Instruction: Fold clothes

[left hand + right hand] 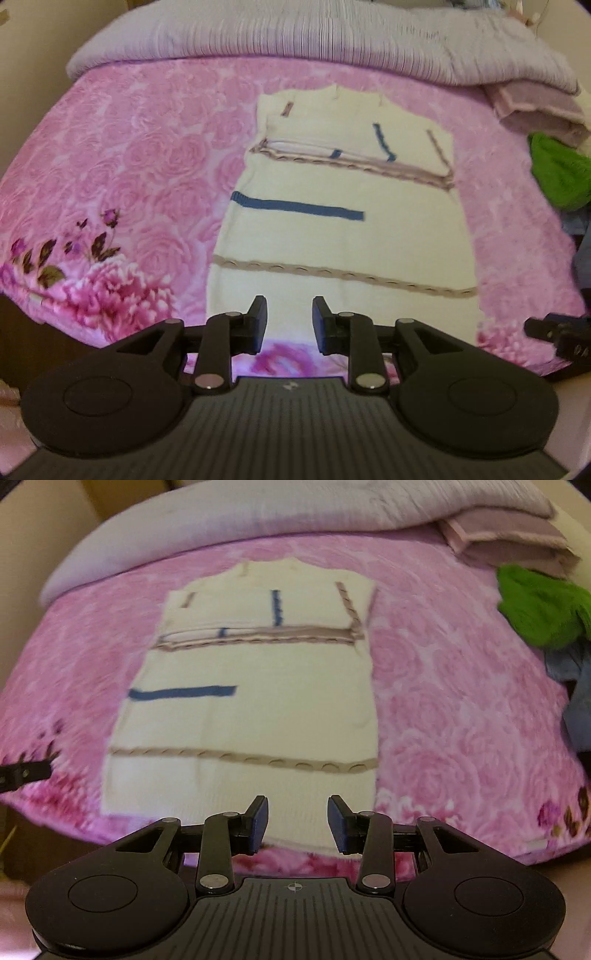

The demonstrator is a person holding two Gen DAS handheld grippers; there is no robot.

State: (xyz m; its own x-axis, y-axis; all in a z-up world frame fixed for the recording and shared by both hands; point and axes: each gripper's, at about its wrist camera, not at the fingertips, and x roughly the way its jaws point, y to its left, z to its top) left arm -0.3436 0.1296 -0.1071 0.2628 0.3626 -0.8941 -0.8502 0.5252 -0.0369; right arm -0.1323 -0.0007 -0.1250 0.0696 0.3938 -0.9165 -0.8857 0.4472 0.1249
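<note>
Nearest to me in both wrist views are my own tools. Between the fingertips of the left hand-held gripper (289, 317) I see only cream knit and pink bedding below; its jaws stand apart with nothing in them. Those of the right hand-held gripper (297, 818) stand a little wider apart, also with nothing between them. Both hang above the bed, pointing steeply down, clear of the fabric.

Just beyond the fingertips lies the bottom hem of the cream sweater (343, 236), spread flat on the pink floral bedspread (129, 158). Its long axis runs straight away from me, hem near and neckline far. A tan braided band (343, 275) crosses it near the hem, then a blue stripe (295, 206) on the left half. Further up, the sleeves look already folded across the chest, ending in a second tan band.

That is the relation I judge the next fold turns on: the hem is the closest edge to both hands, the left one over its left part, the right one over its right part, so I would take one hem corner with each and carry it away toward the neckline.

Past the sweater lies a lilac ribbed blanket (295, 40); off to the right, well apart, a green garment (539, 605).
</note>
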